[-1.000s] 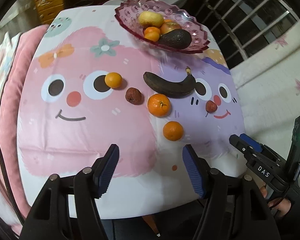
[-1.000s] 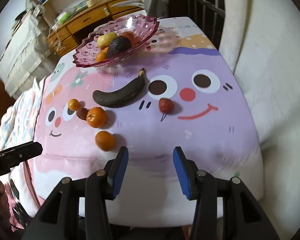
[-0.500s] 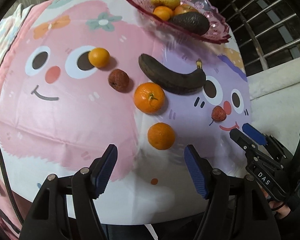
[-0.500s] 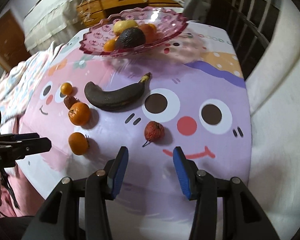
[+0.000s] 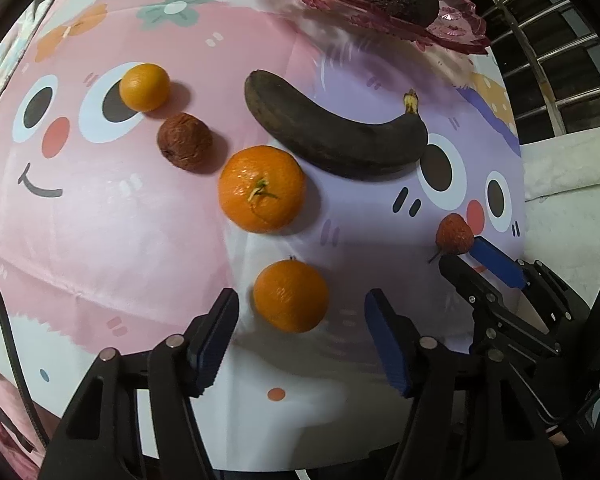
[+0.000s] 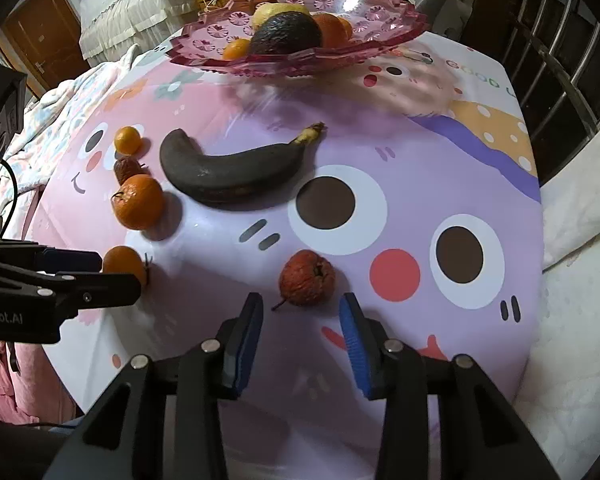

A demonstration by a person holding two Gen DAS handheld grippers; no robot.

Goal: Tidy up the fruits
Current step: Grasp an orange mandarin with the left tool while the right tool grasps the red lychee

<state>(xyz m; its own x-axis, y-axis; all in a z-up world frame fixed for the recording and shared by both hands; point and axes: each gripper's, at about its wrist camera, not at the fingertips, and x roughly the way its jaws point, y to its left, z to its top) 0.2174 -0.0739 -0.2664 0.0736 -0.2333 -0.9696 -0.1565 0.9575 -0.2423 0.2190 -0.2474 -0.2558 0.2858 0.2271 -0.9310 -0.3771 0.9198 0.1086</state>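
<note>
We take the blackened banana (image 5: 332,136) as our landmark: a long, curved, matte fruit with a yellowish stem stub, lying on the glossy cartoon-printed cloth (image 5: 100,220) over the worktop. Behind it sits the pink bowl (image 6: 300,28), translucent with a scalloped rim and pressed flower rosettes, holding a pebbly dark avocado (image 6: 286,34), some oranges and a pale yellow fruit. Just in front of the banana's fat end rests the big orange (image 5: 262,189), round and dimpled with a green stem scar; left of that lies a wrinkled brown fruit (image 5: 185,141), and further left a small smooth mandarin (image 5: 145,87). Nearer us than the big orange lies the near orange (image 5: 291,297), and our left tongs (image 5: 300,332) are spread wide with their ribbed blue pads (image 5: 216,332) on either side of its near half, not touching it that we can see. In front of the banana's stem end lies a shrivelled red fruit (image 6: 308,278), pear-shaped with a thin stalk. Our right tongs (image 6: 302,328) are also released, their blue pads (image 6: 248,340) gaping just short of it, flanking its near side without contact.
</note>
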